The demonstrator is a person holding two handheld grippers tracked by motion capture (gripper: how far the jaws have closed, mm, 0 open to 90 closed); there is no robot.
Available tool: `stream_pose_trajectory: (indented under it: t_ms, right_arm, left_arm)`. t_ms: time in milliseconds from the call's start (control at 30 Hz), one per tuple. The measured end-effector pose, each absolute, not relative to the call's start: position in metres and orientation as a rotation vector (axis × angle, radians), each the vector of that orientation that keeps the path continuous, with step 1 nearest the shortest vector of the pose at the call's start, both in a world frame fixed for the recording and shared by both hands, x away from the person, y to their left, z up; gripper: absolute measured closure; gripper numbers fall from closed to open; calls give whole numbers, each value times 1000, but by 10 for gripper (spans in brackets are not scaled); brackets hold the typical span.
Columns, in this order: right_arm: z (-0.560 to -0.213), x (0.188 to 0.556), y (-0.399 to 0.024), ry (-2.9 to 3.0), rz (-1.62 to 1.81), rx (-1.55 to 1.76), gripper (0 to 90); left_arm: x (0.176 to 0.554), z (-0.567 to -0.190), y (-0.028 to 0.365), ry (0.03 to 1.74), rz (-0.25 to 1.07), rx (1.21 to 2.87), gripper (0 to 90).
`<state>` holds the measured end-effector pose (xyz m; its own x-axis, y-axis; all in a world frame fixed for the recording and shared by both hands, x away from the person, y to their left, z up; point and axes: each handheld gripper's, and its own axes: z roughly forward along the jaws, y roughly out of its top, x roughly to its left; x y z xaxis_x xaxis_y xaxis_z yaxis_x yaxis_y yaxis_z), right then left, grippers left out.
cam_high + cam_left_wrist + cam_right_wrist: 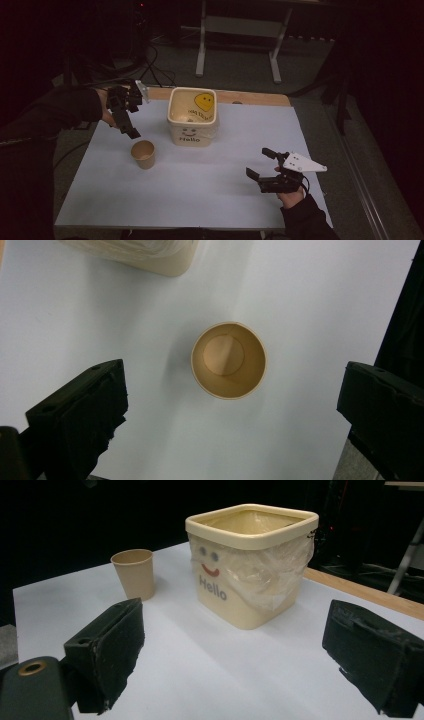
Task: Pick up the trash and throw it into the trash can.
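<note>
paper cup [143, 153] stands upright and empty on the white table cover [200, 195], left of centre in the high view, its mouth open to the camera. just up and right of it sits a cream square bin [192, 120] lined with clear plastic, with a smiley face and the word "hello" on its front wall and a yellow smiley sticker inside near the far rim. cup and bin are near each other but apart.

left gripper [131, 131] hangs over the table in the upper left of the high view, tilted down, its tips just above and left of the cup. in the left gripper view the cup [229, 360] lies at mid-frame between the two black jaws, which are spread wide and touch nothing; a corner of the bin [145, 255] shows at the top edge.

right gripper [260, 165] is held low at the lower right of the high view, released, jaws wide apart and gripping nothing, well apart from both objects. the right gripper view shows the bin [252, 565] ahead at centre and the cup [133, 573] to its left.
</note>
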<state>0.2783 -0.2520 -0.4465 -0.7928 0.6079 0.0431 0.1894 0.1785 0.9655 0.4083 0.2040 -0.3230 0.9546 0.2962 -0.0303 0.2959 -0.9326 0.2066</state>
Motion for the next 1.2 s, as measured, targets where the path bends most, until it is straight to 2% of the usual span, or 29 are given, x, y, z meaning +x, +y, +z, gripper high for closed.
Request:
stream_pose_trajectory:
  t_ms: [200,700,1200]
  right_arm:
    - [-447,279,-251,2118,1652,745,96]
    - [-446,276,-252,2118,1655,732,96]
    - [-446,275,-251,2123,1654,724,96]
  left_arm:
    - [405,-331,202,451,-43,2923,10]
    - [399,-361,198,427,-50,2921,7]
    - [400,-398,199,478,-68,2923,7]
